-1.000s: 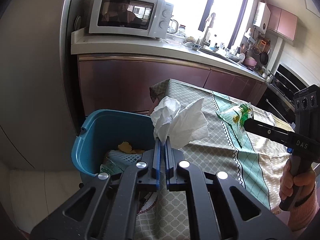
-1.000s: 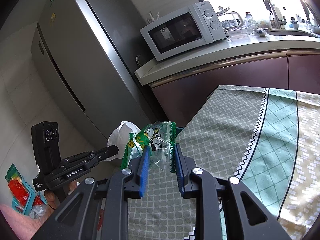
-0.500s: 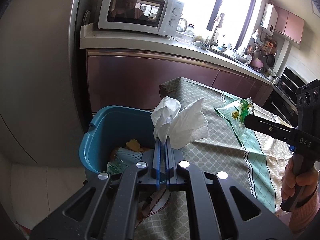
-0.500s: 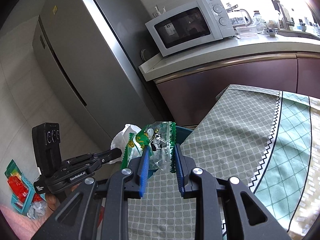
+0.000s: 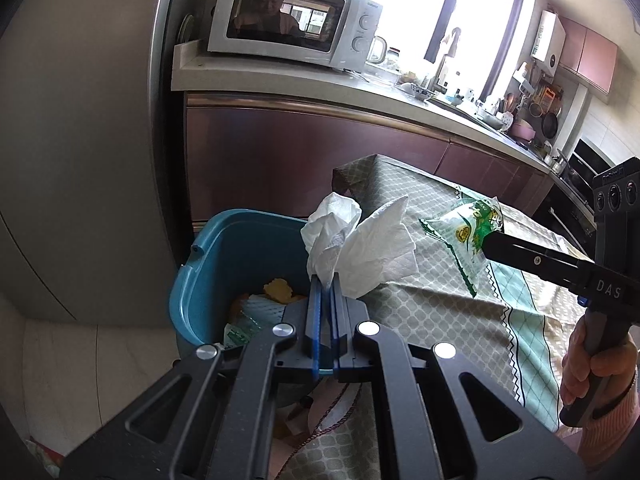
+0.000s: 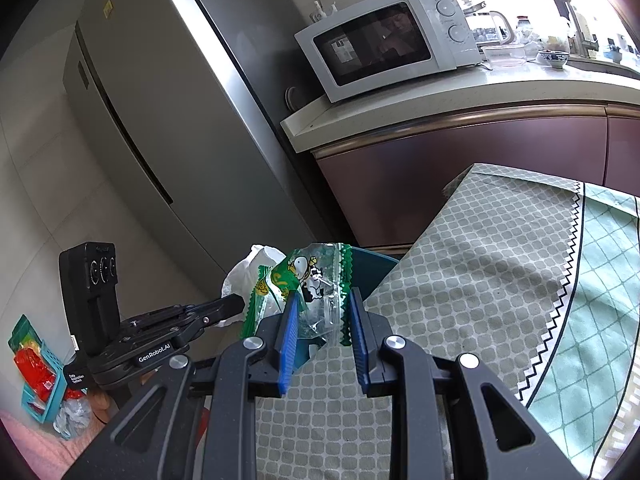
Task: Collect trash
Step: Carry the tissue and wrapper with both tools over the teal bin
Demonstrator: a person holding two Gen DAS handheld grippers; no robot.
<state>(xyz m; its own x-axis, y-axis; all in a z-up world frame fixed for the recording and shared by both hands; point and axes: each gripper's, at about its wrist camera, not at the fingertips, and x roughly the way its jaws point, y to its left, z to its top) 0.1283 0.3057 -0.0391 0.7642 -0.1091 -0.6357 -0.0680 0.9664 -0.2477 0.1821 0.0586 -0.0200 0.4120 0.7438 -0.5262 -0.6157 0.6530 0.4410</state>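
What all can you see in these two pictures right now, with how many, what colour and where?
tissue: one, white, crumpled, held over the near edge of the bin
snack wrapper: one, green and clear, held over the table edge
bin: one, blue, on the floor beside the table, trash inside
tablecloth: one, grey-green check, covering the table
microwave: one, white, on the counter
fridge: one, grey, left of the counter
basket: one, teal, on the floor, red packets inside
left gripper: black, blue fingers, shut on the tissue
right gripper: black, blue fingers, shut on the snack wrapper
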